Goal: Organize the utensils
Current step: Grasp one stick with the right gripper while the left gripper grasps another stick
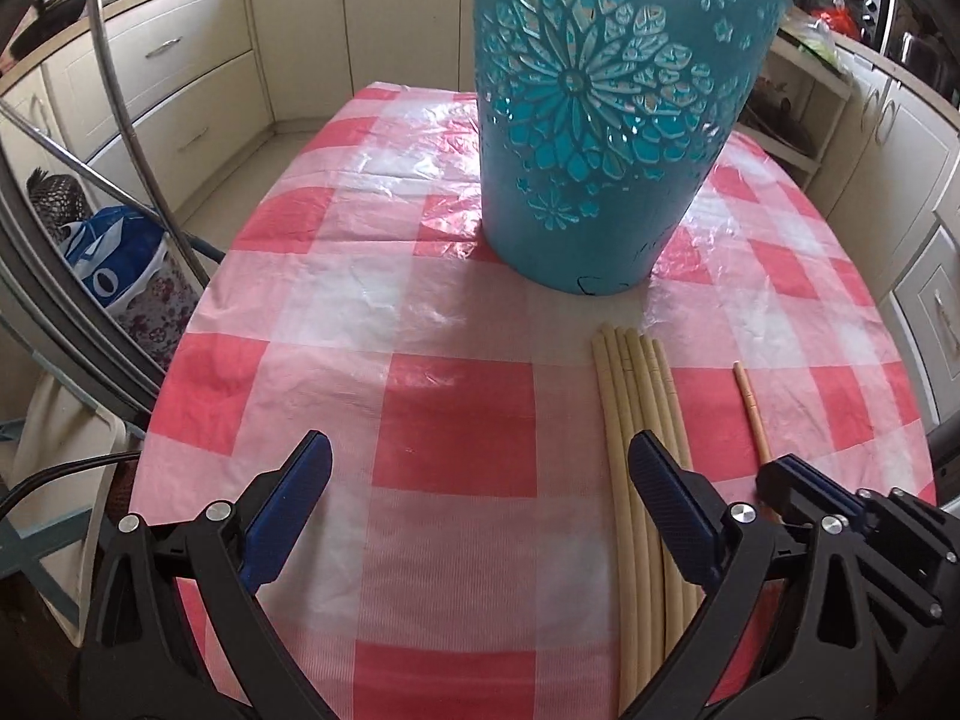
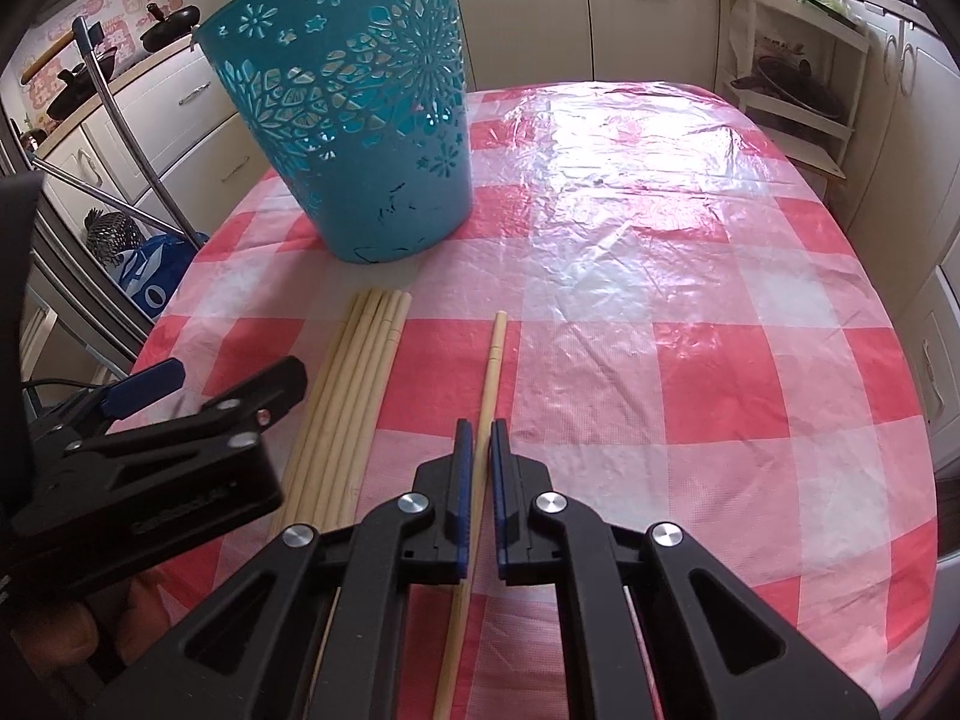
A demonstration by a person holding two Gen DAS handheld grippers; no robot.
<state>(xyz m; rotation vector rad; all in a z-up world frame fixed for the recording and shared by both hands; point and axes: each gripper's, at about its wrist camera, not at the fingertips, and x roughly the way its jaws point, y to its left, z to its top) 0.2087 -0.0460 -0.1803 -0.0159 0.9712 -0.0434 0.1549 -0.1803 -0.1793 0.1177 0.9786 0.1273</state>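
Pinching a single chopstick [image 2: 485,420] between its blue pads, my right gripper [image 2: 480,450] points down at the table. My left gripper [image 1: 480,480] hangs beside it with its jaws spread wide and nothing between them, its right finger over a bundle of chopsticks [image 1: 636,396] lying side by side just left of the single one. Beyond the bundle's far tips stands a teal basket [image 2: 354,120] with cut-out flower patterns, upright on the red-and-white checked tablecloth [image 2: 660,300] under clear plastic. Cream kitchen cabinets [image 1: 180,60] ring the table.
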